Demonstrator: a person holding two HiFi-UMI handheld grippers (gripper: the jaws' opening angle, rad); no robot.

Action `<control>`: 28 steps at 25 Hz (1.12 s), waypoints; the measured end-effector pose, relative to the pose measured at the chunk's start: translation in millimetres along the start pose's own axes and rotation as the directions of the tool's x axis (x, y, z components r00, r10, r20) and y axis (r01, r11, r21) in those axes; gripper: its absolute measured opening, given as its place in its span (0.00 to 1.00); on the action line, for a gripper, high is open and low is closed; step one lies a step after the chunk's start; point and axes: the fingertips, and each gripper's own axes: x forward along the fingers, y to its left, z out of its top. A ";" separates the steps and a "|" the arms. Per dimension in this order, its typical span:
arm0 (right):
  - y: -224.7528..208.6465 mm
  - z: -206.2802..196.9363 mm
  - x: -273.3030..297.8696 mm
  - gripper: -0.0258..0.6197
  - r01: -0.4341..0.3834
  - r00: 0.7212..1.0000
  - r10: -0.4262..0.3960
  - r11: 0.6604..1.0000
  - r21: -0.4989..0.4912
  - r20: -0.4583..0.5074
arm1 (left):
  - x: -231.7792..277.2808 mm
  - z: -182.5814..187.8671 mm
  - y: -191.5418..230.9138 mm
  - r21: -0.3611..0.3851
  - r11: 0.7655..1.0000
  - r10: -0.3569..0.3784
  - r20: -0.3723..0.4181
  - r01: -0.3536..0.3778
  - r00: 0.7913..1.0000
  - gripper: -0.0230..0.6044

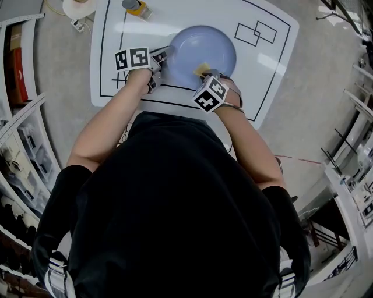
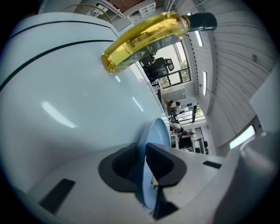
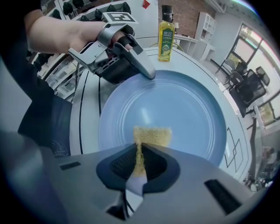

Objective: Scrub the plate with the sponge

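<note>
In the head view, a pale blue plate (image 1: 204,49) lies flat on a white table (image 1: 274,64) marked with black lines, and a bottle (image 1: 135,6) stands near the table's far edge. The left gripper (image 1: 165,58), topped by its marker cube (image 1: 132,58), reaches the plate's left rim. The right gripper (image 1: 205,73) points down over the near part of the plate with a yellow sponge (image 1: 201,68) at its tip. In the left gripper view, the left gripper (image 2: 144,151) is clamped on the plate (image 2: 158,131), whose rim runs edge-on between the two dark jaws. The bottle (image 2: 144,41), filled with yellow liquid and capped in black, shows beyond it on the table (image 2: 65,109). In the right gripper view, the right gripper (image 3: 140,153) pinches the sponge (image 3: 152,135), squeezing its near end thin between the jaws. The sponge's free end lies against the inside of the plate (image 3: 188,109), in its near half. Across the plate, the left gripper (image 3: 146,72) grips the far rim, a hand (image 3: 65,30) behind it. The bottle (image 3: 166,33) stands upright beyond the plate.
</note>
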 end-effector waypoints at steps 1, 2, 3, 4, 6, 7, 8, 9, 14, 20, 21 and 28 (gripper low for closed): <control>1.9 3.8 0.7 0.08 -0.005 1.000 0.005 1.000 -0.006 0.004 | 0.6 0.0 -0.1 0.000 1.000 0.000 -0.001 0.000 1.000 0.15; 3.4 7.9 1.6 0.08 -0.009 1.000 0.009 1.000 -0.013 0.008 | 1.0 0.0 -0.1 0.001 1.000 0.000 -0.001 0.000 1.000 0.15; 4.7 12.3 2.6 0.08 -0.011 1.000 0.011 1.000 -0.020 0.013 | 1.2 0.1 0.1 0.001 1.000 0.000 -0.002 0.000 1.000 0.15; 6.2 17.1 3.4 0.08 -0.013 1.000 0.014 1.000 -0.028 0.019 | 1.2 0.1 0.3 0.002 1.000 0.000 -0.003 0.000 1.000 0.15; 9.5 26.5 4.4 0.08 -0.020 0.999 0.021 0.999 -0.041 0.032 | 0.7 0.0 0.3 0.004 1.000 0.000 -0.006 0.000 1.000 0.15; 10.8 30.6 4.9 0.08 -0.024 0.999 0.025 0.999 -0.047 0.037 | 0.6 0.0 0.1 0.006 1.000 0.000 -0.008 0.000 1.000 0.15; 11.5 34.7 5.5 0.08 -0.028 0.999 0.030 0.998 -0.051 0.041 | 0.6 0.0 -0.1 0.009 1.000 0.000 -0.009 0.000 1.000 0.15; 11.4 38.9 6.0 0.08 -0.031 0.998 0.033 0.998 -0.054 0.046 | 0.6 0.1 -0.3 0.011 1.000 0.001 -0.011 0.000 1.000 0.15; 5.0 56.4 9.3 0.08 -0.034 0.997 0.038 0.998 -0.054 0.073 | 0.6 -1.1 -0.2 0.014 1.000 0.003 -0.014 -0.003 1.000 0.15; -8.6 72.1 10.3 0.08 -0.029 0.995 0.034 0.998 -0.057 0.097 | -1.5 -3.6 0.7 0.018 1.000 0.008 -0.026 -0.007 1.000 0.14; -12.0 74.5 10.5 0.08 -0.022 0.994 0.028 0.998 -0.057 0.101 | -1.6 -4.5 1.1 0.018 1.000 0.008 -0.028 -0.007 1.000 0.14; -22.7 80.3 11.1 0.08 0.018 0.994 -0.012 0.998 -0.056 0.105 | -3.2 -7.1 1.2 0.009 1.000 -0.001 -0.033 0.001 0.999 0.14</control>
